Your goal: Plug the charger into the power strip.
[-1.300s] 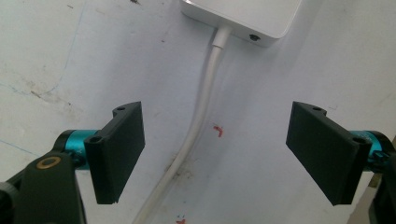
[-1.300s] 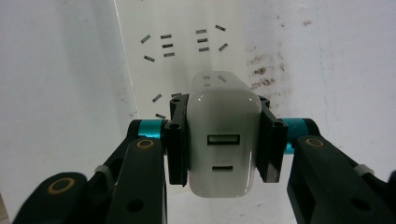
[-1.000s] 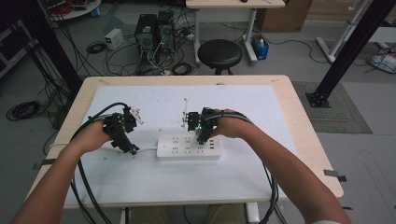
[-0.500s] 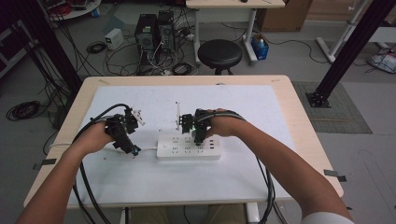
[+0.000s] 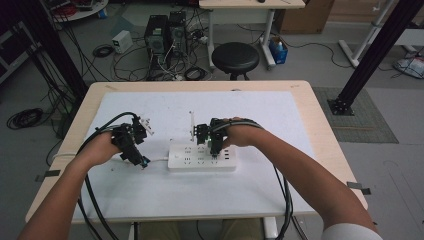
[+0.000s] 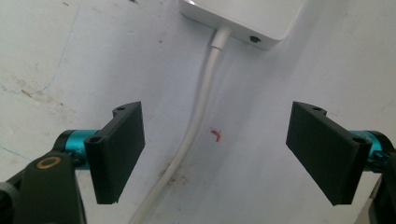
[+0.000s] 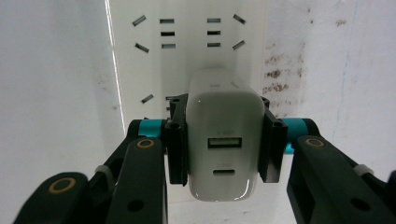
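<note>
Change since earlier: the right tool point(image 5: 214, 150), which a second ago sat a little farther along the power strip point(image 5: 202, 157) toward its right end, has shifted slightly toward the strip's middle; the left tool point(image 5: 136, 156) has kept its place.
Right tool: its two black jaws are clamped on the sides of a white USB charger point(image 7: 223, 140), one pad on each flank, and it points down at the strip from above.
USB charger: held upright over the strip's socket face, its two ports toward the right gripper view's camera; whether its pins are already seated in a socket is hidden behind its body.
Left tool: jaws point(image 6: 219, 156) stand well apart with nothing gripped; the strip's white cable point(image 6: 198, 126) runs across the surface between them, touching neither pad.
Power strip: white, lying flat near the middle of the surface, a little toward the near edge, long side parallel to that edge; rows of sockets show beyond the charger in the right gripper view.
Cable: leaves the strip's left end and trails toward the left edge of the surface.
Surface: a white mat point(image 5: 280, 115) covers most of the wooden top; faint stains and a small red mark point(image 6: 216, 135) lie beside the cable.
Hands: the left hand point(image 5: 102, 147) holds its tool just left of the strip's end; the right hand point(image 5: 242, 135) holds its tool over the strip.
</note>
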